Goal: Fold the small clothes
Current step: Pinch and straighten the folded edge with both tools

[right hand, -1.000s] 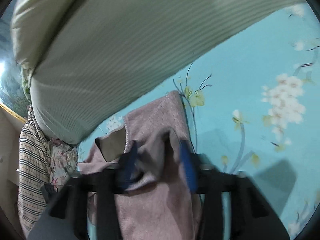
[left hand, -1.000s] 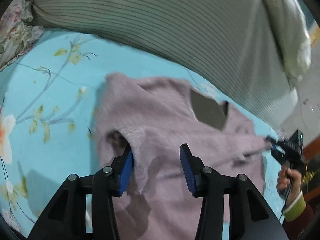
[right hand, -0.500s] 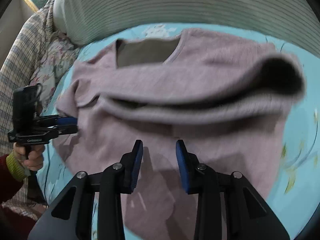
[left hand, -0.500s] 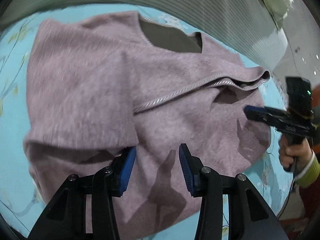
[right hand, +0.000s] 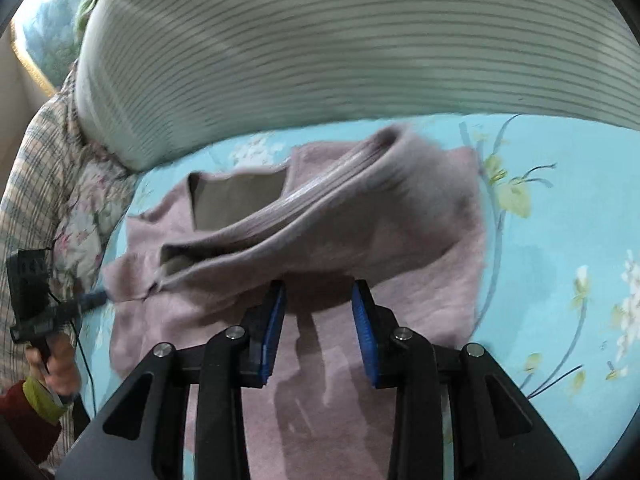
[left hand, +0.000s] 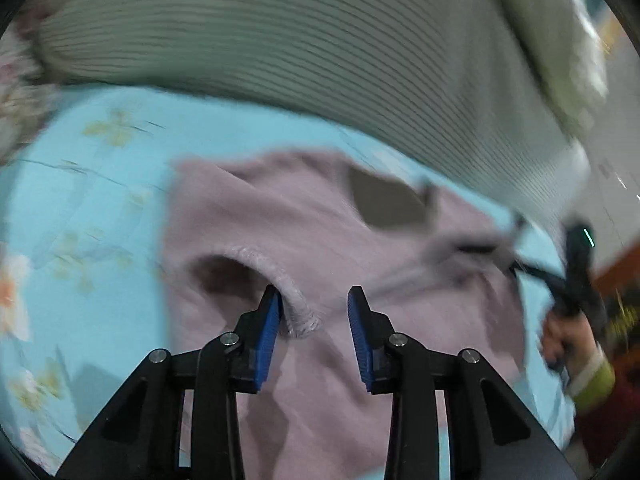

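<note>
A mauve sweater (left hand: 304,232) lies rumpled on the blue floral bed sheet (left hand: 88,200), mid-frame below a striped pillow (left hand: 320,48). The left gripper (left hand: 314,322) has just been closing; its jaws stand apart, a sleeve cuff (left hand: 296,312) between them against the left pad. The right gripper (right hand: 318,320) stands apart over the sweater's fold, gripping nothing.

Mauve sweater (right hand: 360,240) lies rumpled on the floral sheet (right hand: 560,208).
</note>
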